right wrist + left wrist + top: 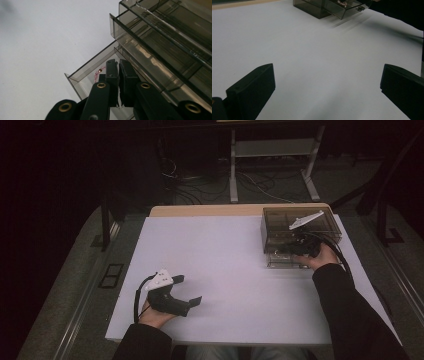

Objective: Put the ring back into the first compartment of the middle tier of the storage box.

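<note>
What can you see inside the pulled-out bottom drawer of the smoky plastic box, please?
Inside the open drawer lies something small and pink with a gold bead. The right gripper, jaws shut, reaches into the drawer and covers the rest of it, so its full shape cannot be told.

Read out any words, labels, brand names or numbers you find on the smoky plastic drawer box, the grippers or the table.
No readable text anywhere.
Drawer box: plain smoky plastic, no label showing.
Right gripper, shut at the open bottom drawer: no markings, just brass rivets.
Left gripper, jaws apart: its white plate is blank.
Table: bare white surface.
</note>
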Demonstrator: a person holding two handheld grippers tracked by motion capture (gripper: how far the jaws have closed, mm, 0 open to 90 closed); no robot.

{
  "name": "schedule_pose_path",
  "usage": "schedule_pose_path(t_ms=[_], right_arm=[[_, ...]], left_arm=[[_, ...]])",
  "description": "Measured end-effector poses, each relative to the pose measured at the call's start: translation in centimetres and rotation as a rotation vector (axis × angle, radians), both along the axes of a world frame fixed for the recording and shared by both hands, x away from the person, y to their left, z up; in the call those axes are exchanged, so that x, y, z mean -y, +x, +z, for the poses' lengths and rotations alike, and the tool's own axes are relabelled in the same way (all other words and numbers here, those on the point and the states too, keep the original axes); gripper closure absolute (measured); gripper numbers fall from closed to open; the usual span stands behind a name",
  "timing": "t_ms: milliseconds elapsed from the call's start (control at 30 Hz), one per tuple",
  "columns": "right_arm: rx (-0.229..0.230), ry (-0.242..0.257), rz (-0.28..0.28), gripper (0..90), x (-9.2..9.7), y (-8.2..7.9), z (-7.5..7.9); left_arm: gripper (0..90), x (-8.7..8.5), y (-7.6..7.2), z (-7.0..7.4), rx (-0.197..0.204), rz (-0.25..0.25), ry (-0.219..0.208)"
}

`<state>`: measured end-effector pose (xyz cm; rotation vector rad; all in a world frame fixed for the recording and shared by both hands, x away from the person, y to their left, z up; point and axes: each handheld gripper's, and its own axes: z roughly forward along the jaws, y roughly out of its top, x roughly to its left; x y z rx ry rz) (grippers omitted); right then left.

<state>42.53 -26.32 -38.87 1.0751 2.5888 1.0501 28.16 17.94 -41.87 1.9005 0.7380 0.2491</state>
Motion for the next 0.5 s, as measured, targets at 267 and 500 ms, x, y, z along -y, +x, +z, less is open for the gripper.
schedule_pose_path(t_ms=[267, 500], right_arm=[[-0.013, -0.013, 0.008, 85.2, -0.42, 0.04, -0.64], [-0.025, -0.035, 0.021, 85.2, -0.87, 0.1, -1.08]], left_arm=[[0.0, 0.05, -0.01, 0.0, -0.001, -0.003, 0.004], [0.0, 0.06, -0.01, -0.02, -0.002, -0.004, 0.003]])
